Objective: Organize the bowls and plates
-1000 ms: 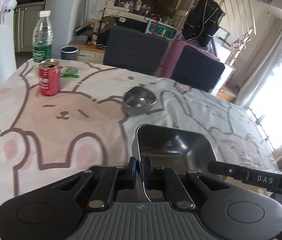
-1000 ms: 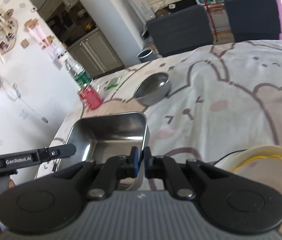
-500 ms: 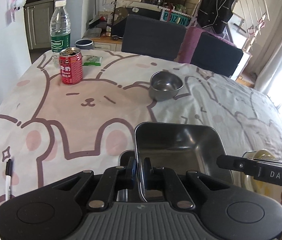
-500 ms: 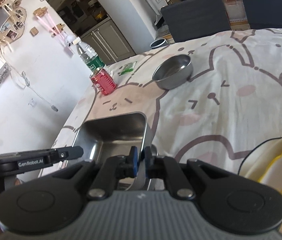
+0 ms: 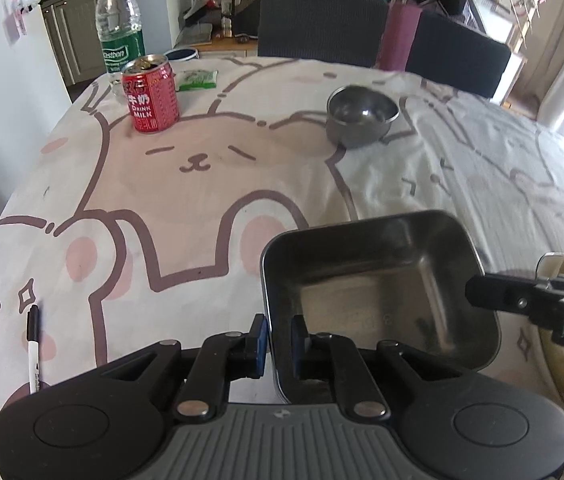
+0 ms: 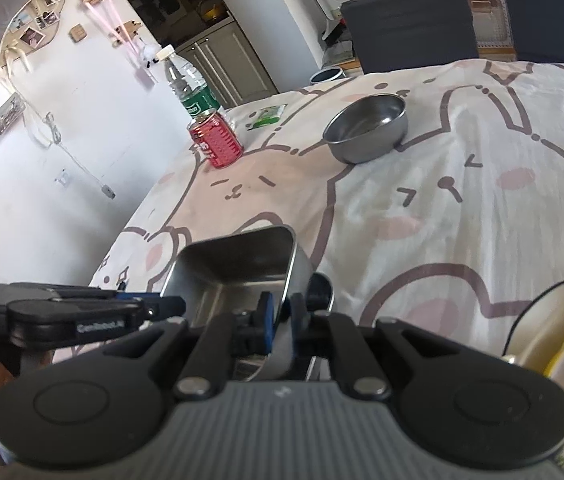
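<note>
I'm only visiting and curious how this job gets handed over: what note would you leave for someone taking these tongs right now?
Left tongs: jaws opening, steel tray wall between them.
Right tongs: shut on the tray's opposite side.
Tray is low at the near table edge; I can't tell if it is fully down. Round steel bowl sits alone farther back, yellow-trimmed dish to the right.
Done: nothing stacked.
Left: release tray, gather bowl and dish.

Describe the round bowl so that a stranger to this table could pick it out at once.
On the bear-print cloth, look to the far side, right of the red can. The bowl stands there alone: small, round and steel, unlike the square steel tray nearer the camera.
</note>
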Demonstrator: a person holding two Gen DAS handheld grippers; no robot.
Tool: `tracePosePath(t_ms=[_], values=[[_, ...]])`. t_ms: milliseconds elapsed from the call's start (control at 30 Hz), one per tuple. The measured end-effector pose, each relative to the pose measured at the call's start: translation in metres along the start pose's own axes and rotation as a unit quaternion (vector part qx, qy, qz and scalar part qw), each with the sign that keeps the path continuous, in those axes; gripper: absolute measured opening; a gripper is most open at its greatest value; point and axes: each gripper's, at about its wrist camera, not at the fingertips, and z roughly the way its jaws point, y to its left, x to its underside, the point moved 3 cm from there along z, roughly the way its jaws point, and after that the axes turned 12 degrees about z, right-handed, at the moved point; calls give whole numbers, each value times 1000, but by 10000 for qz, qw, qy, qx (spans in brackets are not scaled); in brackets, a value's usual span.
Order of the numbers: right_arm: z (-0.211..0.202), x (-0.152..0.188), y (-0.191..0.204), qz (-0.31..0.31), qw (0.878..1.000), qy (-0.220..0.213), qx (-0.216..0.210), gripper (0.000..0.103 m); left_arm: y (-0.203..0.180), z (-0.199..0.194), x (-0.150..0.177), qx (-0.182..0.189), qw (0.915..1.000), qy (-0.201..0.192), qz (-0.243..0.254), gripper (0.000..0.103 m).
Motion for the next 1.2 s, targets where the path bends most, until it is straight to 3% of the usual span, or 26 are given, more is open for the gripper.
tracePosePath(t_ms=[100,467,1200], values=[[1,0,0,-31,10000,3,26,10,-3,4,-1,-13,9999,72,81,18],[9,4,-1,-153,9996,152,182,10,-7,17,0,-32,9994,310,172,18],[19,14,-8,-189,9976,492,445,10,-4,18,-2,171,9995,272,11,20]])
